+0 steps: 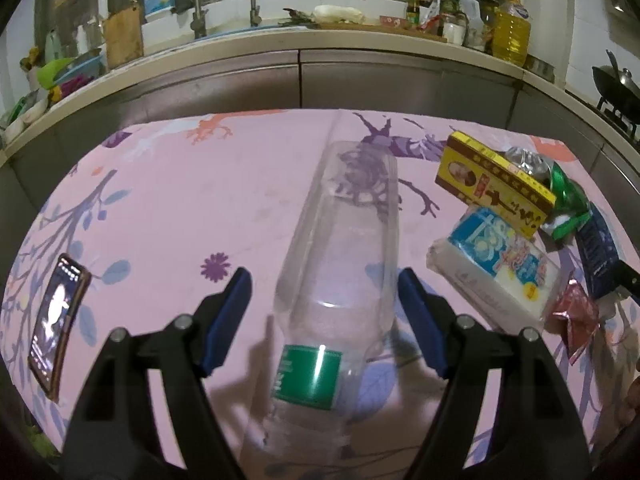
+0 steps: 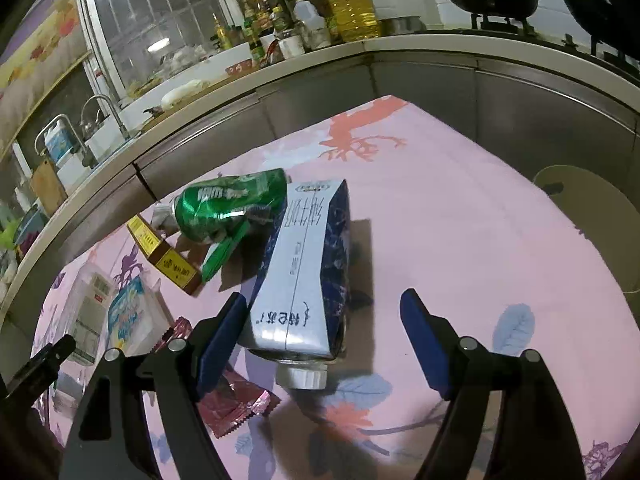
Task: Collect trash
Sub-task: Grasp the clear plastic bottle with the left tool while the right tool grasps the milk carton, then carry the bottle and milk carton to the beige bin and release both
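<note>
On a pink, flower-and-branch-printed cloth spread before a kitchen counter (image 1: pixel 248 46), a clear plastic bottle (image 1: pixel 340 264) lies flat, its long axis running near to far, the base at the far end and a green label (image 1: pixel 308 376) toward the near end. The left gripper (image 1: pixel 324 312) straddles it, its blue-padded jaws spread wide and clear of the bottle's sides.

To the right, seen from the left wrist, a yellow-and-brown cardboard box (image 1: pixel 494 182) printed with Chinese characters lies beside a soft plastic tissue pack (image 1: pixel 496 264) in blue and white. A crinkled red foil wrapper (image 1: pixel 574 322) sits nearer.

Seen from the right wrist, a dark blue and white milk carton (image 2: pixel 304 276) lies on its side, long axis near to far, its white screw cap (image 2: pixel 302 376) pointing toward the camera; small print reads "PURE MILK" beside larger Chinese characters. The right gripper (image 2: pixel 322 328) is spread open around the carton's near end, the left pad just beside it, the right pad well apart.

A crushed green metal can (image 2: pixel 232 208), dented and glossy, lies at the carton's far left. A phone (image 1: pixel 58 322) with a lit screen rests at the cloth's left edge.
</note>
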The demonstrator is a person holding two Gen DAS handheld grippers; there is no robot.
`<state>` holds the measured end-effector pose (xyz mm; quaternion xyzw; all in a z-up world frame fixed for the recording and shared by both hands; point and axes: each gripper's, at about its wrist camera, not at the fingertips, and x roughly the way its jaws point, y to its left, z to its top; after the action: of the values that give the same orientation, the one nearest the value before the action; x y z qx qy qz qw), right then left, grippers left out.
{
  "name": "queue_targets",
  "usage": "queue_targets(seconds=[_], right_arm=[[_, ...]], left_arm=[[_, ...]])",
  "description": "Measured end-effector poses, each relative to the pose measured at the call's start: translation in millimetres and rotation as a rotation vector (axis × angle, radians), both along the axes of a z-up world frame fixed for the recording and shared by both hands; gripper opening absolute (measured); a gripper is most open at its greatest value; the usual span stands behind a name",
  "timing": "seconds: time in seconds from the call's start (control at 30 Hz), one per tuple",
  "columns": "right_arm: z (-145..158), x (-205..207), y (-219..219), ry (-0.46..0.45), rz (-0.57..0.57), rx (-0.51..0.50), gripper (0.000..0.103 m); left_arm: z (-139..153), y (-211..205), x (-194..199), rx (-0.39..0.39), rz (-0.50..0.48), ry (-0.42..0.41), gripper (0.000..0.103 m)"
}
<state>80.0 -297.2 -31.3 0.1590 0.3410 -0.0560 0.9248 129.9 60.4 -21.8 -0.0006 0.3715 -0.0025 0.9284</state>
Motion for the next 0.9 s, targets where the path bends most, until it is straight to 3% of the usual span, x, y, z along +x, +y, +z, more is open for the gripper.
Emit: queue_targets(seconds=[0.57,0.67,0.73,0.8,0.9], right_arm=[[-12.2,3.4,3.6,0.009,0.029,-0.056,0.075],[-12.7,5.3,5.0,0.014,0.047,-0.056,0.066],[-14.5,7.0,6.4,0.024,0.068,-0.057,0.053],[-14.2,4.9,3.8,0.021,0.07,-0.05,0.051],[-11.1,-5.7,-6.2,0.008,0.07,0.007,0.05]], left_arm=[[-14.3,5.1,7.1,-0.022,0.011,0.034,0.073],[-15.5,3.9,9.0,-0.025,0.012,0.04,0.073],[-15.4,3.7,10.2,-0.031,0.009,0.039,0.072],[-15.1,4.8,10.0,-0.062,-0.012,0.035,0.063],[-11.2,8.9,6.1,-0.086,-0.019,0.022,0.062]])
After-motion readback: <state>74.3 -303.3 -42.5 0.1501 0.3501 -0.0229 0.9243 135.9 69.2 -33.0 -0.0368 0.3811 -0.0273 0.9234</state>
